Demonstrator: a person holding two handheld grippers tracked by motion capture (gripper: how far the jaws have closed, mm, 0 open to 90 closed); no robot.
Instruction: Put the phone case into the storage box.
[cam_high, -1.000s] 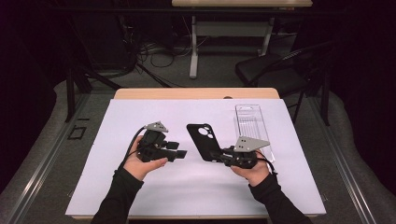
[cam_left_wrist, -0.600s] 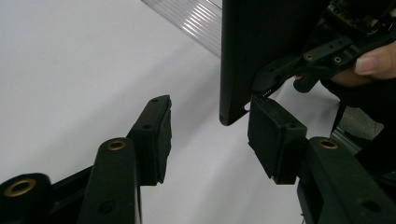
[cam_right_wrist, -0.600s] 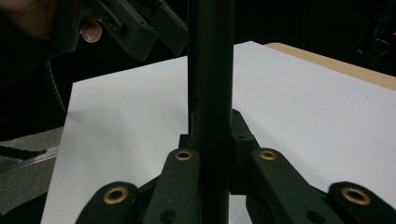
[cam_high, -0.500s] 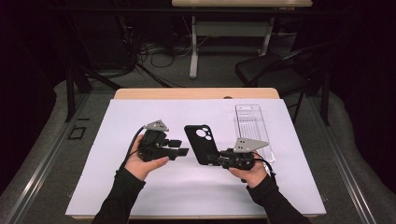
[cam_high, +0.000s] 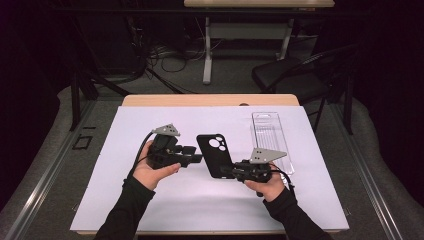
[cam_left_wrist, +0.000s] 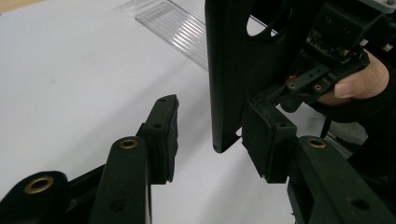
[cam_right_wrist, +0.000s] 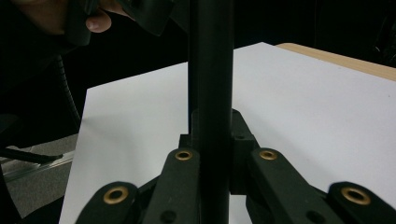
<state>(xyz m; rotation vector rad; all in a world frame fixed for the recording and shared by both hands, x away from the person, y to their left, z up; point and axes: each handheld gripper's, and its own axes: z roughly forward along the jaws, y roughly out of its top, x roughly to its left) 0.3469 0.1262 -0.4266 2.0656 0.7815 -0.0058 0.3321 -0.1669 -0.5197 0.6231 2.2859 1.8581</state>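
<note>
Fingers of the right gripper are clenched on one black phone case, while the left gripper is held spread beside its edge.

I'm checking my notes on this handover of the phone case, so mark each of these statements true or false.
1. The right gripper is shut on the black phone case. True.
2. The left gripper is clamped on the case. False: its jaws stand open, the case's edge between them.
3. The clear plastic tray lies on the white sheet. True.
4. The case is solid, without holes. False: it has camera cut-outs.
</note>
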